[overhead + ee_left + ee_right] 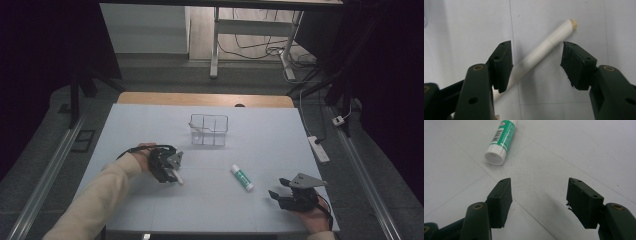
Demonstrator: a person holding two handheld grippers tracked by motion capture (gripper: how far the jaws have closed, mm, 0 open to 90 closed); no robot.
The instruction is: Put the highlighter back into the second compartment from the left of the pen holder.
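A white pen-like stick [541, 51] with a tan tip lies slantwise on the white table sheet [210, 200]. My left gripper [536, 65] is open, its jaws on either side of the stick without touching it; in the high view the left gripper [170, 172] is at the left of the sheet with the stick [176, 178] poking out below it. A green and white glue stick [242, 177] lies right of centre. My right gripper [280, 192] stands open at the front right, with the glue stick [502, 142] ahead and to its left.
A clear plastic organiser box [209, 129] with compartments stands at the back middle of the sheet. A power strip [319, 148] lies off the table's right edge. Rails run along both sides.
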